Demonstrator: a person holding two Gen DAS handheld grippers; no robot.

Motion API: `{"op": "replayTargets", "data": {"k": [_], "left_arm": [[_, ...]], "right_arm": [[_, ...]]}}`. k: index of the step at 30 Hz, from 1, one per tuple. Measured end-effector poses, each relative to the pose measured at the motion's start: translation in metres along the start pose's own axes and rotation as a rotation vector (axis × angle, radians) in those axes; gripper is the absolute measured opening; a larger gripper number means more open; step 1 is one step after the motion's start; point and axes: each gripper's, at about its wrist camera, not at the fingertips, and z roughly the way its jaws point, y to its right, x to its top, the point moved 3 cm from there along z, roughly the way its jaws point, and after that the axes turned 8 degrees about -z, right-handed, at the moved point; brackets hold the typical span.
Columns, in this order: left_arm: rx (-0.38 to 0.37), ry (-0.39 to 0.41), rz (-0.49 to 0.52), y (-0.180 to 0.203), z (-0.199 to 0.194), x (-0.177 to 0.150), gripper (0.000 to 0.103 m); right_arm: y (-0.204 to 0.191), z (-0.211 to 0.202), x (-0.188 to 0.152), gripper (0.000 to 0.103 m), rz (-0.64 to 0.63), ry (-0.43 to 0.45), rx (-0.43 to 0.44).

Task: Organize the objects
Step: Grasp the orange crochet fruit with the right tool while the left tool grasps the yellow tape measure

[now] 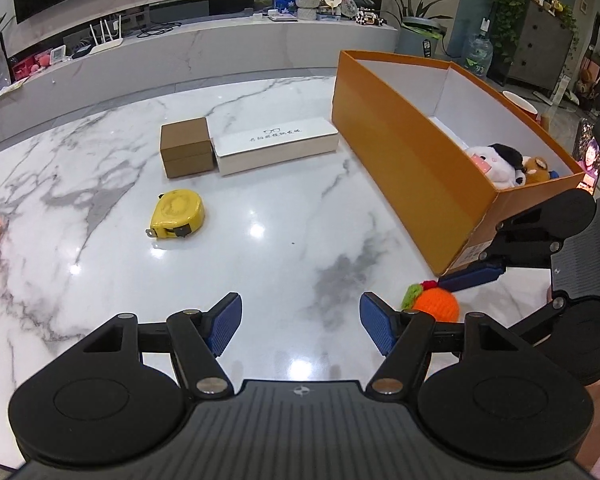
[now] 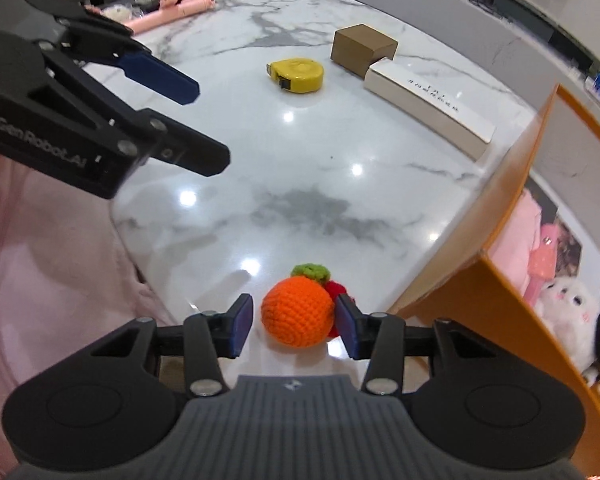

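Crocheted orange point(image 2: 298, 311), green leaf and red tuft attached, lies on the marble table point(image 1: 260, 208) near its front edge, just beside the near end of the orange cardboard box point(image 1: 412, 152).

Left to right, left wrist view: yellow tape measure point(image 1: 177, 213); brown box point(image 1: 186, 146) touching a long white box point(image 1: 276, 145); then the orange cardboard box, with plush toys point(image 1: 508, 164) inside at its near end.

Left gripper point(image 1: 300, 326): spread wide, nothing between the pads, hovering over bare table.

Right gripper point(image 2: 294, 326): pads apart, straddling the crocheted orange. Right pad looks touching or nearly so; small gap on the left. Not yet clamped.

Step in hand (judged): grasp on the crocheted orange. Next move calls for closing on it, lifting, and carrying it right over the box wall.

Legible writing: "GenRobot.AI" on the left gripper body. Long white box bears a glasses icon and a printed line, too small to read.
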Motion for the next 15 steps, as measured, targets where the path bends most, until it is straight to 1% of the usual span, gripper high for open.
{"op": "replayTargets", "data": {"k": [2,3,4,5,7,9,12,15], "left_arm": [[0.003,0.001,0.002,-0.001,0.0,0.0,0.079],[0.003,0.002,0.001,-0.003,0.0,0.0,0.079],[0.004,0.003,-0.002,-0.004,0.0,0.001,0.079],[0.008,0.005,-0.002,-0.006,0.0,0.002,0.079],[0.03,0.012,0.008,-0.012,0.001,0.005,0.079],[0.063,0.018,0.027,-0.02,0.004,0.012,0.079],[0.102,0.045,0.047,-0.035,0.009,0.031,0.08],[0.104,0.062,0.049,-0.05,0.019,0.052,0.089]], "right_arm": [[-0.004,0.003,0.001,0.049,-0.031,-0.012,-0.031],[-0.006,0.004,0.001,0.046,-0.056,-0.019,-0.053],[-0.009,0.006,0.002,0.045,-0.08,-0.024,-0.078],[-0.01,0.006,0.003,0.044,-0.092,-0.025,-0.082],[-0.011,0.003,0.007,0.044,-0.092,-0.021,-0.065],[-0.01,-0.003,0.014,0.044,-0.093,0.004,-0.045],[0.001,-0.014,0.032,0.044,-0.044,0.047,-0.011],[0.019,-0.022,0.048,0.044,0.039,0.088,0.02]]}}
